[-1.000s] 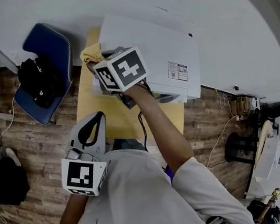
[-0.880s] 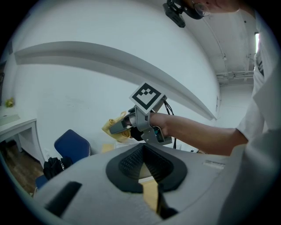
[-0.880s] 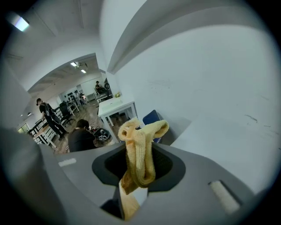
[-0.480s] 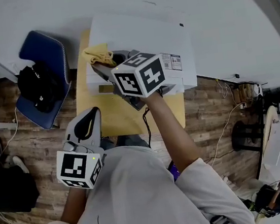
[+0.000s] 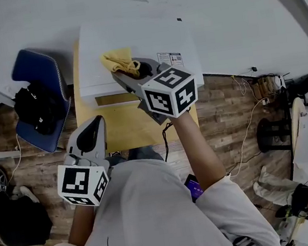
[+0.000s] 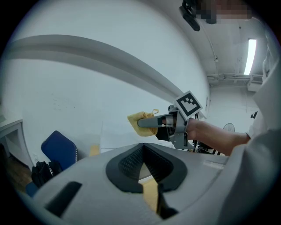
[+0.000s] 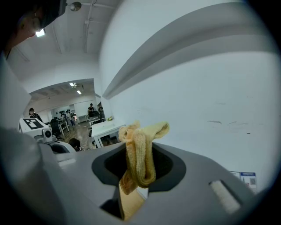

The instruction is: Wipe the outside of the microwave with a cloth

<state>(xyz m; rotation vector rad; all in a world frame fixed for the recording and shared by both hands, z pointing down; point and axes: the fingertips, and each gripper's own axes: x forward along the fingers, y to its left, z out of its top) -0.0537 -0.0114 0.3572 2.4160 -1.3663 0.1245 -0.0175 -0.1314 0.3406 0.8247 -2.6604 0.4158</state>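
The right tool [image 5: 127, 72] is pinching a fuzzy, bunched-up yellow cloth [image 5: 118, 61] over the top of the smooth, boxy white microwave [image 5: 142, 36]. That sits on a tan wooden table [image 5: 123, 126] by a white wall. The left tool [image 5: 91, 134] hangs near the table's front edge, jaws closed on nothing. A blue chair [image 5: 34, 70] with a black bag [image 5: 34, 107] stands to the left on the plank floor [image 5: 220, 116].

My worktop [image 5: 115, 129] is yellow wood, its far edge toward the white wall [image 5: 27, 18]. A white microwave [image 5: 148, 33] sits directly on it along that far edge, reaching from the left corner to the right corner. Wood shows along the near edge.
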